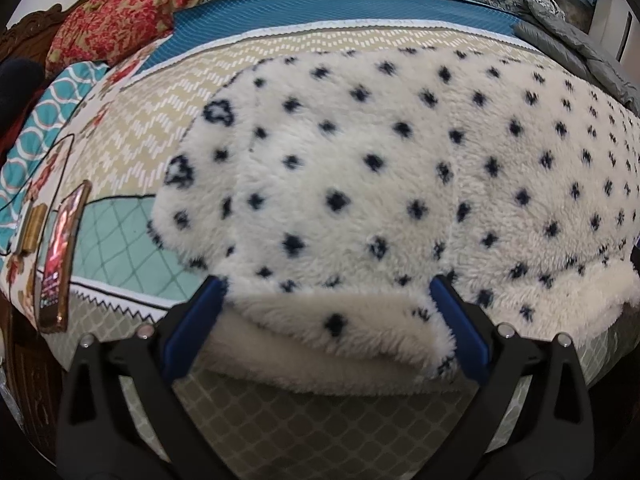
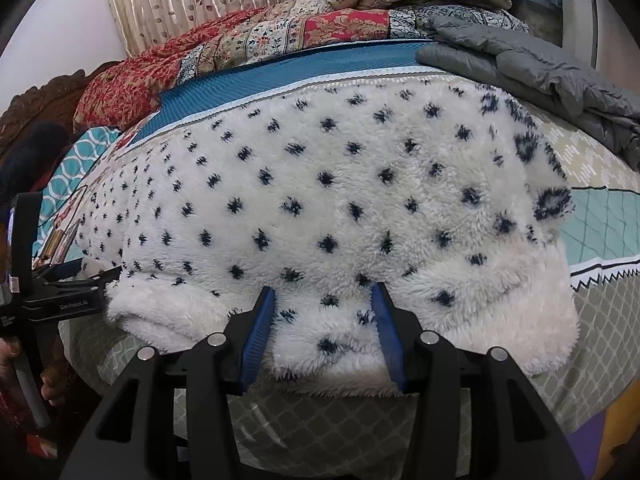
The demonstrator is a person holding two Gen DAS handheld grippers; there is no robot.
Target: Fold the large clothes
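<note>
A large white fleece garment with dark blue spots (image 1: 360, 168) lies spread across the bed; it also fills the right wrist view (image 2: 320, 208). My left gripper (image 1: 326, 284) is open, its blue-padded jaws on either side of a folded-over flap at the garment's near edge. My right gripper (image 2: 323, 294) is open too, its jaws straddling the near hem further along the same edge. The left gripper also shows at the left of the right wrist view (image 2: 96, 272), at the garment's near left corner.
The bed has a patterned cover (image 1: 160, 128) with a blue mat (image 1: 320, 8) behind. Red floral quilts (image 2: 168, 76) are piled at the back. A grey puffer jacket (image 2: 540, 68) lies at the back right. A phone (image 1: 60, 256) lies at the left.
</note>
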